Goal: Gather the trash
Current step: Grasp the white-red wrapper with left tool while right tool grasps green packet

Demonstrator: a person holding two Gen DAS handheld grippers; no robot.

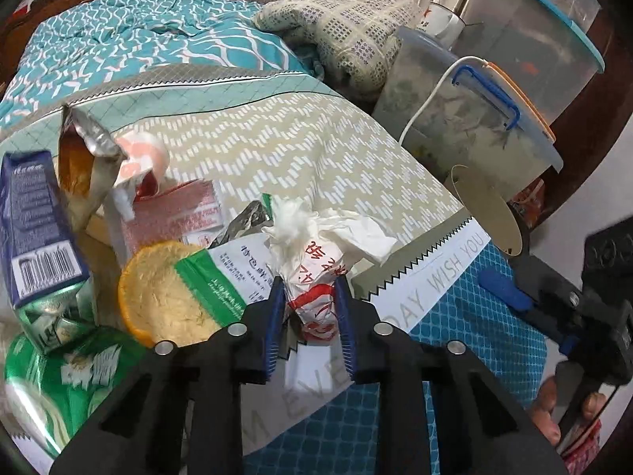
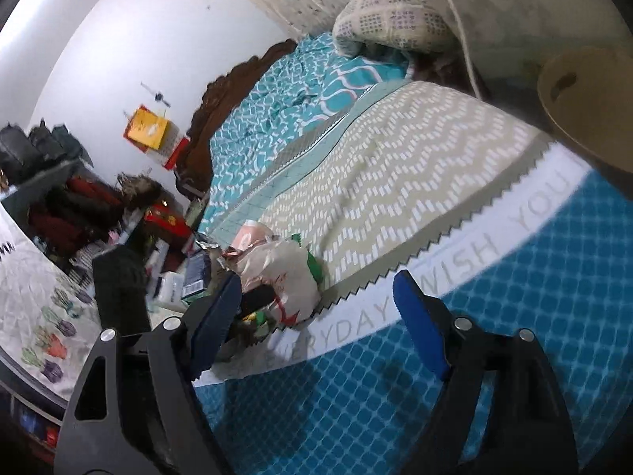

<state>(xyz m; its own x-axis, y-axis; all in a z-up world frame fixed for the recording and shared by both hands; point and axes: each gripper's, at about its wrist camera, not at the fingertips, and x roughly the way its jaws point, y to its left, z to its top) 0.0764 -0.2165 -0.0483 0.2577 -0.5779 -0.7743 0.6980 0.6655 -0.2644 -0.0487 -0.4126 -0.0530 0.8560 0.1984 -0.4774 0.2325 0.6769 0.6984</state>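
Observation:
My left gripper is shut on a crumpled white wrapper with red print, and a wad of white tissue sticks out above it. A trash pile lies on the bedspread to its left: a blue carton, an orange snack bag, a pink packet, a round orange peel, a green-and-white packet and green bags. My right gripper stands open over the bedspread with nothing between its fingers. The trash pile is just beyond its left finger.
The bed has a beige zigzag and blue cover. Lidded plastic boxes with a white cable crowd its right side, beside a tan round disc and a folded blanket. Shelves of clothes stand by the wall.

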